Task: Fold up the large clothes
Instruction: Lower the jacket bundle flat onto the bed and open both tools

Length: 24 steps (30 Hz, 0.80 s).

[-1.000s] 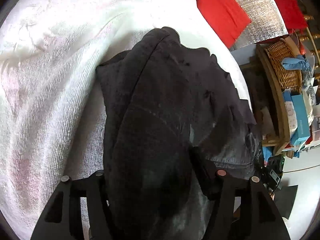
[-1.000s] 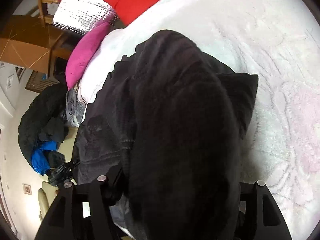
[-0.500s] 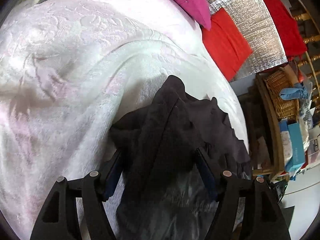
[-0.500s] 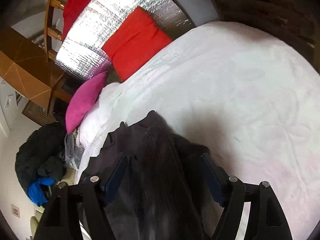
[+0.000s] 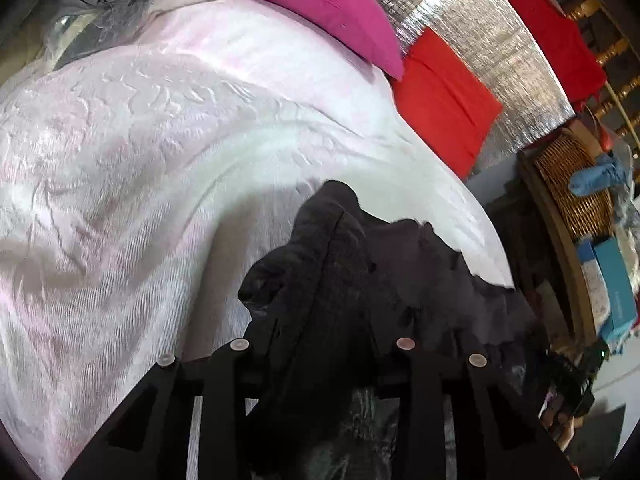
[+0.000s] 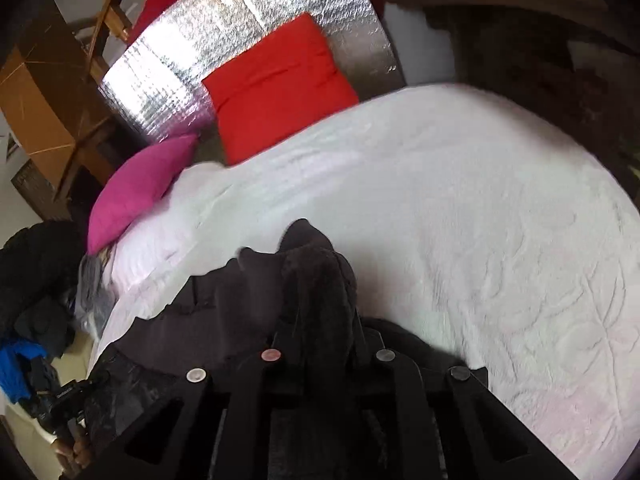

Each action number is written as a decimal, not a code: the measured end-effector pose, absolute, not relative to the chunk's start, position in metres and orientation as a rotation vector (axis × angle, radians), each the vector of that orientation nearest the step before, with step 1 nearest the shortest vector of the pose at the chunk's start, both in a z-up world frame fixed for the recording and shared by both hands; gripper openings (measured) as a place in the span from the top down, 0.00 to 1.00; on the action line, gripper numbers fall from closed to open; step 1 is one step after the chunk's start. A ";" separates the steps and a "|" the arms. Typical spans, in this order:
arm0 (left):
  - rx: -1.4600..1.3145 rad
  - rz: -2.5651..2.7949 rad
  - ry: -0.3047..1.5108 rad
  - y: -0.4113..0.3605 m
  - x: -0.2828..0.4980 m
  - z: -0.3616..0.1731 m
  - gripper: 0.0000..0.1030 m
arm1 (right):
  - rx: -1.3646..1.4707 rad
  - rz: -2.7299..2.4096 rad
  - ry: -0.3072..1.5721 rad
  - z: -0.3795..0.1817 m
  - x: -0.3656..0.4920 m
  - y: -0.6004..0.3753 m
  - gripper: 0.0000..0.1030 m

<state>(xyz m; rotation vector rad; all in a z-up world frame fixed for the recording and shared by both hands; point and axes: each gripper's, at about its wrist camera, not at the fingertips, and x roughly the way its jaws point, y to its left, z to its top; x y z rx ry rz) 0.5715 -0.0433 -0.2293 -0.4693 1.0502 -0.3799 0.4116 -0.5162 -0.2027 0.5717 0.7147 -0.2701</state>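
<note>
A dark grey garment (image 5: 420, 272) lies bunched on the near part of a white textured bedspread (image 5: 160, 160). A raised fold of it fills the gap of my left gripper (image 5: 320, 312), whose jaws are closing and pinch the cloth. In the right wrist view the same garment (image 6: 224, 308) spreads to the left, and my right gripper (image 6: 318, 320) is shut on a thick ridge of it that stands up over the bedspread (image 6: 480, 220). The cloth under both grippers is hidden by their black frames.
A magenta pillow (image 5: 320, 4) and a red pillow (image 5: 440, 100) lean on a silver quilted headboard (image 5: 480, 40). A wicker basket (image 5: 572, 184) and boxes stand beside the bed. Dark and blue clothes (image 6: 36, 260) are heaped on the other side.
Both grippers went from wide apart around the garment to closed on folds of it. Both views tilted up, so more bedspread and the pillows show and the garment looks smaller.
</note>
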 end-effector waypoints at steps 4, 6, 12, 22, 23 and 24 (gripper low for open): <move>-0.424 -0.304 1.100 -0.051 0.579 -0.248 0.54 | 0.661 -0.300 0.821 -0.258 0.423 -0.533 0.84; -0.423 -0.299 1.101 -0.047 0.577 -0.244 0.49 | 0.733 -0.264 0.783 -0.252 0.411 -0.542 0.81; -0.372 -0.264 1.055 -0.038 0.559 -0.221 0.40 | 0.766 -0.276 0.745 -0.236 0.372 -0.542 0.70; -0.051 -0.157 0.811 -0.059 0.464 -0.166 0.22 | 0.538 -0.291 0.584 -0.174 0.279 -0.472 0.32; -0.031 -0.157 0.805 -0.065 0.455 -0.165 0.22 | 0.530 -0.277 0.568 -0.173 0.273 -0.461 0.27; -0.017 -0.154 0.802 -0.071 0.446 -0.165 0.22 | 0.509 -0.261 0.555 -0.173 0.266 -0.448 0.26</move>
